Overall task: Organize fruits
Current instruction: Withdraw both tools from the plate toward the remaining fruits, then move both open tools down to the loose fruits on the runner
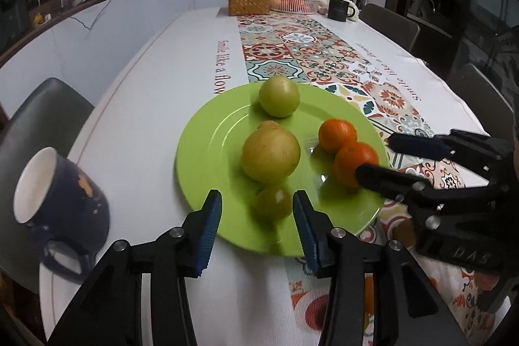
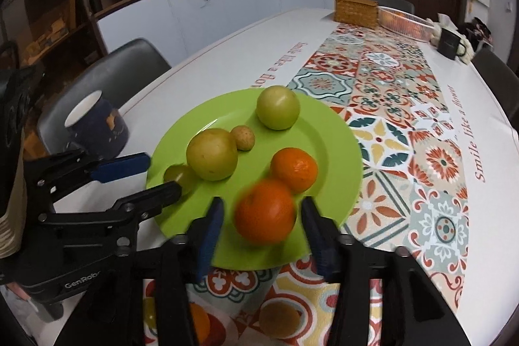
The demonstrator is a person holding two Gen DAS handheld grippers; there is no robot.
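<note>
My left hand-held gripper (image 1: 258, 209) is spread apart, blue ribbed pads either side of a small blurred green fruit (image 1: 273, 203) at the plate's near edge, no contact visible. My right hand-held gripper (image 2: 262, 213) is also released, its pads flanking a round orange (image 2: 265, 211), blurred, with a gap on each side.

All fruit sits on a glossy lime-green round plate (image 1: 201, 164) on the white tabletop (image 1: 136, 131), the plate partly overlapping a tile-patterned runner (image 1: 324, 54). A second orange (image 2: 294, 169) lies just behind the first, nearly touching. Left of them is a big yellowish round fruit (image 2: 211, 154), smooth and speckled, with a small tan nut-like one (image 2: 242, 137) touching its far side. A smooth pale-green apple (image 2: 278, 107) sits at the far rim; all round, so no long axis.

Left of the plate stands a dark blue mug (image 1: 61, 193), white inside. Far end: woven box (image 1: 248, 1), white basket (image 1: 293, 2), black mug (image 1: 339, 9).
</note>
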